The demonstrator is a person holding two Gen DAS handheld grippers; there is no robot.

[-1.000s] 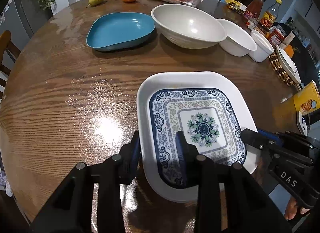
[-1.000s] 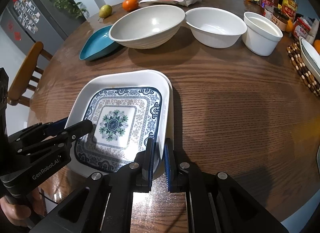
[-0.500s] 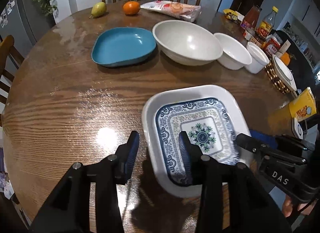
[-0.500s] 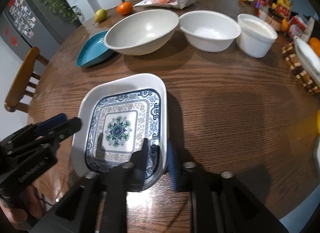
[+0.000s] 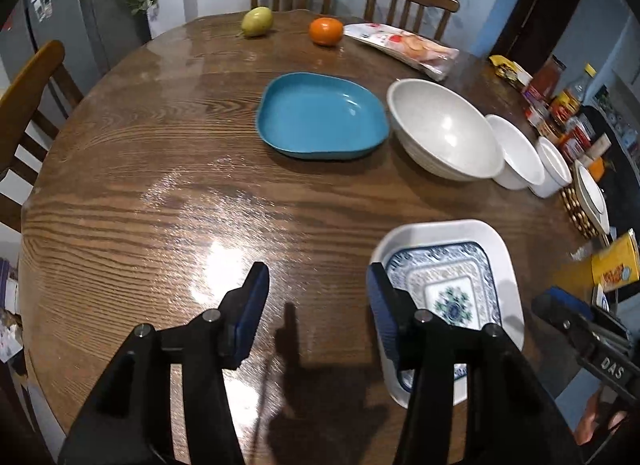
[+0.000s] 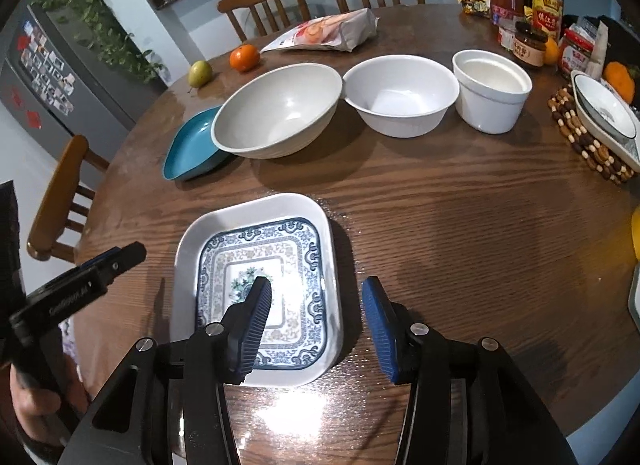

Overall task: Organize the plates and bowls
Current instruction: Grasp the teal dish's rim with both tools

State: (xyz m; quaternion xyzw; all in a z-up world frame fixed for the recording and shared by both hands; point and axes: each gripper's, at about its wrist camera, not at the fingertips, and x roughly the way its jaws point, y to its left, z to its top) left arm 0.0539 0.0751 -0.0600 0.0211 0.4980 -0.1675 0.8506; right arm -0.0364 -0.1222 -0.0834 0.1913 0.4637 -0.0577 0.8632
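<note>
Left gripper (image 5: 316,305): jaws opening, nothing between them, bare wooden table (image 5: 160,185) below. Right gripper (image 6: 316,319): jaws opening, spanning the right rim of the white square plate (image 6: 256,209) without pressing on it. A blue-patterned plate (image 6: 296,249) lies nested inside the white one, both flat on the near table edge. Farther back stands a row: teal plate (image 5: 320,117), large cream bowl (image 6: 280,105) touching it, 1 white bowl (image 6: 400,93), 1 white straight-sided bowl (image 6: 492,89). At the far edge lie a pear (image 5: 258,21), an orange (image 5: 326,30) and a snack bag (image 5: 404,45).
</note>
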